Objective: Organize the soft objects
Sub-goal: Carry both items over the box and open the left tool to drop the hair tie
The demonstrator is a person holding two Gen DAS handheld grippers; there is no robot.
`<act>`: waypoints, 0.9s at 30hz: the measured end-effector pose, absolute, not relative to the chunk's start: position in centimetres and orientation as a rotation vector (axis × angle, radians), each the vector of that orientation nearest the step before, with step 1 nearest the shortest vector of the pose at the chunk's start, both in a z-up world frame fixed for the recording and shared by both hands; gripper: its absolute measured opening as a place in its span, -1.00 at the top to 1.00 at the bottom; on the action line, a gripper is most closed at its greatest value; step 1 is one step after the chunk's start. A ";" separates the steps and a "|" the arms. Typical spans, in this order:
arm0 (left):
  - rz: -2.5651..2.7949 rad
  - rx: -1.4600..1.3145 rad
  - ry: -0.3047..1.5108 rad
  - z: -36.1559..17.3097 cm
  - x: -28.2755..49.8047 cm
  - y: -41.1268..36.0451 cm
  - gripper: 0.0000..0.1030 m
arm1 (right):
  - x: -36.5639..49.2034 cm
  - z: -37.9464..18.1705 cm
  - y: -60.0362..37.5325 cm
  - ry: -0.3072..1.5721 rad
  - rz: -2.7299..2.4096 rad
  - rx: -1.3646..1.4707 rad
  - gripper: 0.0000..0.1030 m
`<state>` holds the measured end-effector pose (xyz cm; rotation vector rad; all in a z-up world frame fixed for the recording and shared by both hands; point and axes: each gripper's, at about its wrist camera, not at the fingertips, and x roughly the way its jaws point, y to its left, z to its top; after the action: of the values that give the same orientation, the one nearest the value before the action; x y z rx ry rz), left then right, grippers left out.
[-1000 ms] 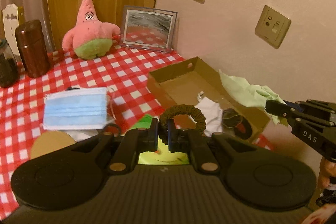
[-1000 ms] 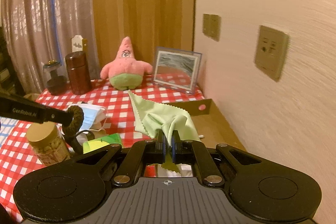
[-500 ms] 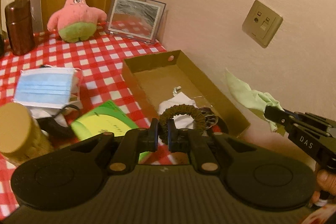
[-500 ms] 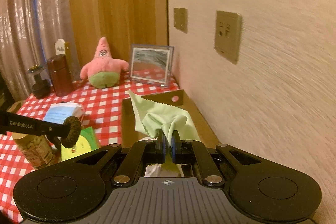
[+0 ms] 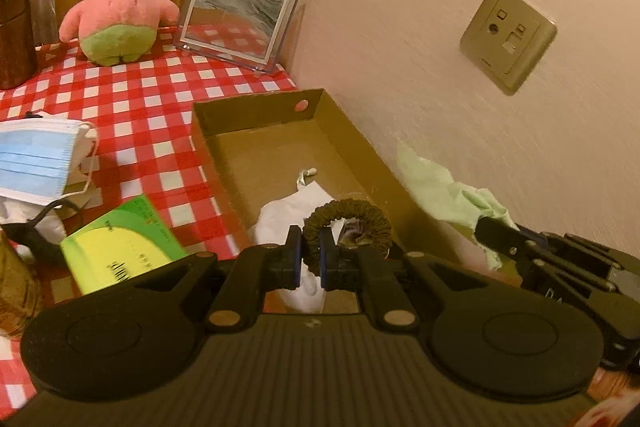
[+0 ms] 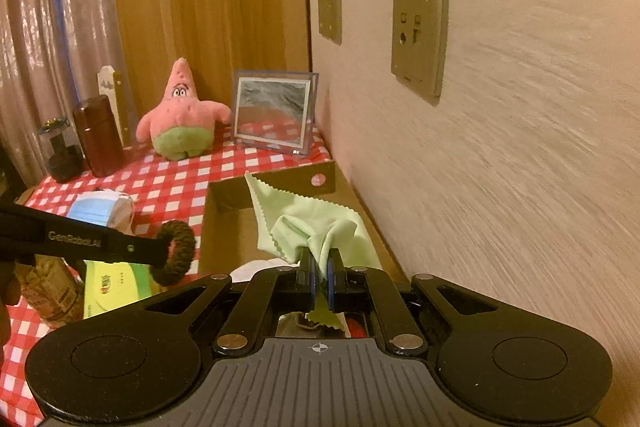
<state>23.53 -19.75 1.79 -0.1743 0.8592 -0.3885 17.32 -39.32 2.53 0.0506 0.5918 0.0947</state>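
— So, what is the left tool (image 5: pixel 309 253) doing?
— It is clenching a dark brown hair tie (image 5: pixel 348 223), which is standing up as a ring between its pads, and it is hovering over the near end of the cardboard box (image 5: pixel 256 115).
— And the right tool (image 6: pixel 319 273)?
— It is pinching a light green cloth (image 6: pixel 316 223) that is bunching up above its jaws. In the right wrist view the cloth is hanging over the wall side of the box, with one zigzag corner pointing toward the box's far wall.
— Is anything lying in the box?
— Something white and crumpled (image 5: pixel 296 215) is lying on the box floor, just under the hair tie. Beside it something dark is showing, but I cannot tell what.
— What is sitting outside the box?
— On the red checked bench (image 5: pixel 136 95), a blue face mask (image 5: pixel 36 159) is lying to the left of the box, and a green and yellow packet (image 5: pixel 120 247) is lying nearer the camera, just beside the box's left wall. A pink star plush (image 5: pixel 118 15) and a framed picture (image 5: pixel 238 19) are standing beyond the box's far end. A brown canister (image 6: pixel 98 135) is standing left of the plush.
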 end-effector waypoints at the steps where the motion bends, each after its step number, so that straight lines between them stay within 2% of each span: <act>1: -0.383 -0.181 0.863 1.6 23.9 -20.0 0.86 | 17.7 2.5 -39.4 0.595 0.097 0.049 0.90; 27: -0.355 -0.218 0.923 -2.3 31.5 -23.5 0.82 | 25.3 -0.3 -39.6 0.643 0.113 0.006 0.89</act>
<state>31.47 -23.50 -2.30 -0.2182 0.9235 -0.3548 25.29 -39.58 -0.28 0.0059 0.6431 0.1133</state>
